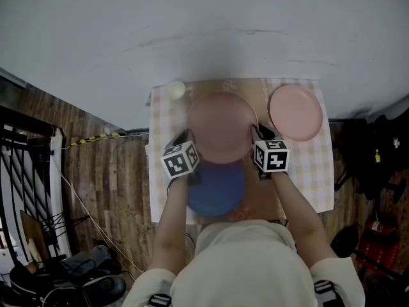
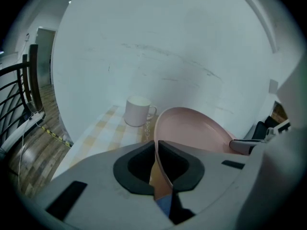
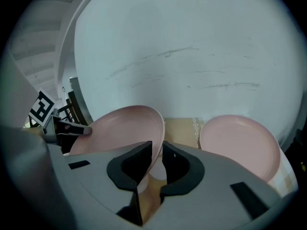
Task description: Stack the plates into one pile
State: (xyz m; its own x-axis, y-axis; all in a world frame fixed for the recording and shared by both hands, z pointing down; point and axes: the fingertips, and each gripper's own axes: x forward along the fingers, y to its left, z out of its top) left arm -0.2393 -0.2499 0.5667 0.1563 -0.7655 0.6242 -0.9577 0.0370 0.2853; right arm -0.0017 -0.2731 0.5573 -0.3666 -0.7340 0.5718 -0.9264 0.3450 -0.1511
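I hold a pink plate [image 1: 220, 126] by two opposite rims. My left gripper [image 2: 157, 150] pinches the left rim, its jaws nearly together on the thin edge. My right gripper [image 3: 157, 150] pinches the right rim the same way. The plate sits tilted between them, and from my head it covers the far edge of a blue plate [image 1: 217, 190] lying nearer me. I cannot tell whether the two touch.

The table carries a pale checked cloth [image 1: 319, 165] with a tan runner [image 3: 180, 128] down the middle. The other pink plate [image 1: 295, 112] lies flat at the far right, apart from the one I hold. A white mug [image 2: 138, 110] stands upright at the far left corner.

A plain white wall [image 1: 204, 31] rises just behind the table. To my left is a wooden floor [image 1: 108, 178] with a black railing [image 1: 25, 123], a striped tape [image 1: 96, 138] and dark shoes [image 1: 64, 280].
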